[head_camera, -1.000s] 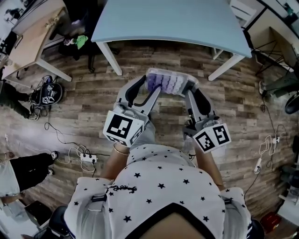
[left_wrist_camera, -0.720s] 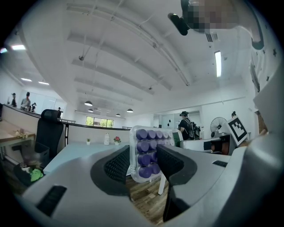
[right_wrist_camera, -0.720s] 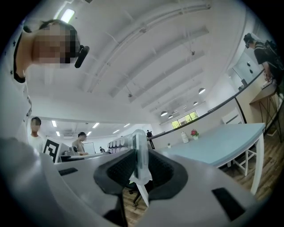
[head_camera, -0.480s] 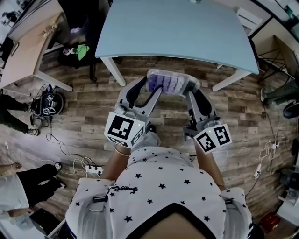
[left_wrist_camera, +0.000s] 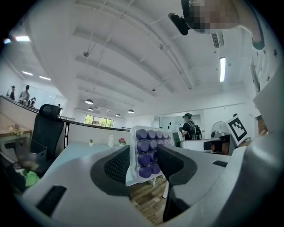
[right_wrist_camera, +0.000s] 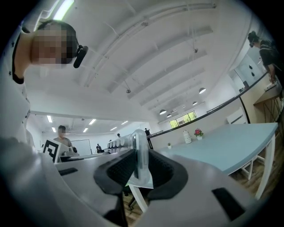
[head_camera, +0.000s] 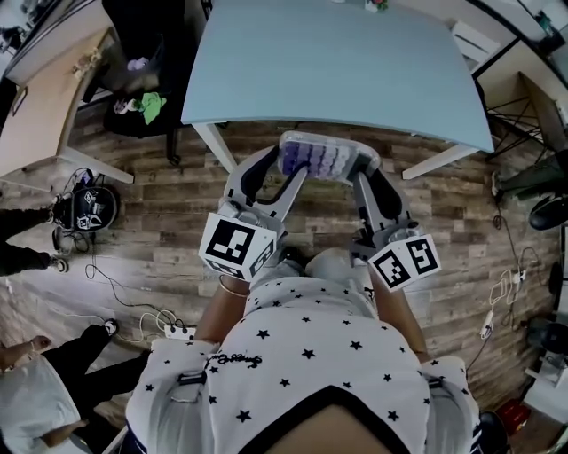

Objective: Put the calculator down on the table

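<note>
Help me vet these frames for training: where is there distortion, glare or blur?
Head view: evenly lit, sharp, wide-angle bending the table edges. Left gripper view: fisheye with black corners, calculator keys crisp, ceiling lamp blown out. Right gripper view: same fisheye, strip light glaring top left, calculator edge-on and slightly soft.

You get even, bright light from a ceiling strip light (left_wrist_camera: 222, 68) and round lamps (left_wrist_camera: 89, 101). Both gripper views bulge hard, corners black, nearest foreground soft. Head view sharp; faint shadow under the table (head_camera: 337, 62).
</note>
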